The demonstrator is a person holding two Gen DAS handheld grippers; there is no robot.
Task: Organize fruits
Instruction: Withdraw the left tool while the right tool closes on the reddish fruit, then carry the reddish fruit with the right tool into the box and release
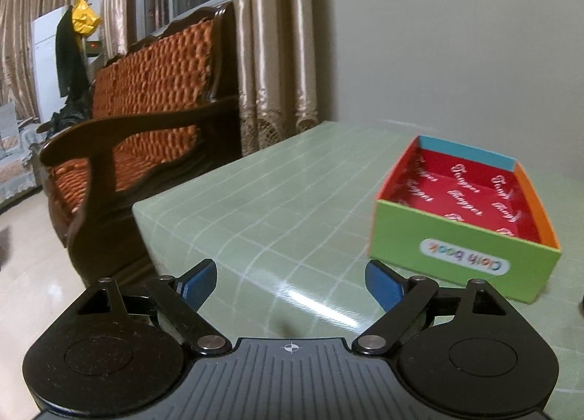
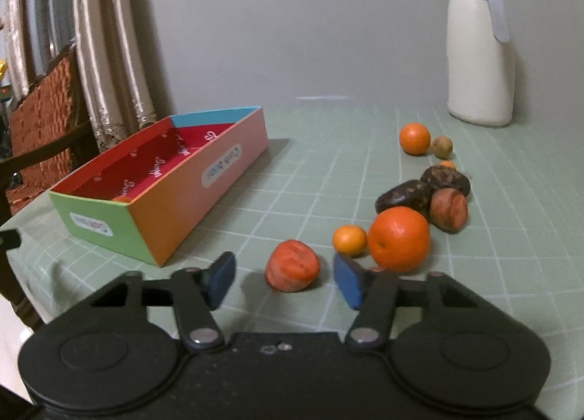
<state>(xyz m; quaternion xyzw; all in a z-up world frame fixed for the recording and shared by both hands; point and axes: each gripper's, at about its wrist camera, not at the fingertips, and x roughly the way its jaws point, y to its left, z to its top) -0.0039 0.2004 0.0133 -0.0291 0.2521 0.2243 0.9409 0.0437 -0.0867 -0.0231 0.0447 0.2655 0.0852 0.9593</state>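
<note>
**A:** How far along is the sorting, taking the box as the landmark?

**B:** Barely begun, I'd judge. Nearest us, the right hand-held gripper has its jaws parted on either side of a reddish, squashed-looking fruit that sits on the table, to the right of the box's near corner. The pads don't press on it, so nothing is pinched.

**A:** And the left one?

**B:** The left hand-held gripper is spread wide over bare table, just left of the box's green end, carrying nothing.

**A:** What is actually in the box?

**B:** From the right wrist view, one small orange shape peeks up inside the near green end. I can't tell what it is. In the left wrist view the visible part of the red floor looks empty.

**A:** So what's left?

**B:** Nearly everything. To the right of the box, past the reddish fruit: a small orange touching a large orange, then two dark fruits and another reddish fruit bunched together. Farther still, well off from the box, a third orange beside a small brownish fruit. A white jug stands beyond them by the wall.

**A:** All still loose on the table?

**B:** Yes, every one.
</note>
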